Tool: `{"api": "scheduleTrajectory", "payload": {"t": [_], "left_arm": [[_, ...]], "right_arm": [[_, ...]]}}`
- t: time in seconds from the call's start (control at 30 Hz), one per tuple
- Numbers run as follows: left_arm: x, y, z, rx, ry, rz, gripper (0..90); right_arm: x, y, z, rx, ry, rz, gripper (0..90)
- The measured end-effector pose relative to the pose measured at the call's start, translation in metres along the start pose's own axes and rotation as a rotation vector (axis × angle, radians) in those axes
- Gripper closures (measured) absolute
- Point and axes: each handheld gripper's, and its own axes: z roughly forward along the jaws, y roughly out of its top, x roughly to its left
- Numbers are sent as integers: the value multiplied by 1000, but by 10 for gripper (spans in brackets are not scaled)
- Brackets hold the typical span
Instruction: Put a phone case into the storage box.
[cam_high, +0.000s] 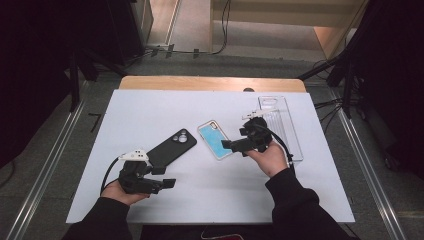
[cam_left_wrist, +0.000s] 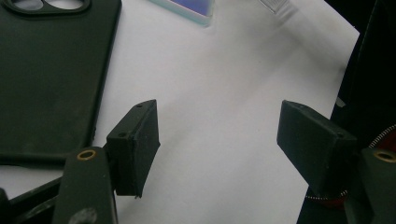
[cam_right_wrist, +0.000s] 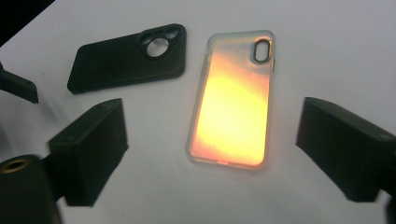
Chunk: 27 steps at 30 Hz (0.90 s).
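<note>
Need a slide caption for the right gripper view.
Open right gripper above an iridescent phone case, black phone case behind.

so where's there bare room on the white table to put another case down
The far left of the white table, beyond the black case, is bare, as is the near strip between the left gripper and the right hand. It's crowded mid-right: iridescent case, right gripper, clear tray.

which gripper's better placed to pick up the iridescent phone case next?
Probably right. The right gripper is open beside the iridescent case, which lies between its jaws in the right gripper view. The left gripper, also open, sits nearer the black case.
</note>
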Motion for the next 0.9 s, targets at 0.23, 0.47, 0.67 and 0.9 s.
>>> {"api": "scheduleTrajectory", "payload": {"t": [0.23, 0.47, 0.67, 0.9], "left_arm": [[0, 0, 0, -1, -1, -2, 299], [1, 0, 0, 0, -1, -4, 298], [0, 0, 0, 5, 2, -3, 298], [1, 0, 0, 6, 2, -3, 298]], "right_arm": [[0, 13, 15, -18, -51, 5, 0], [-1, 21, 26, -28, -67, 4, 0], [-3, 24, 34, -16, -80, 5, 0], [0, 30, 51, -6, -95, -5, 0]]}}
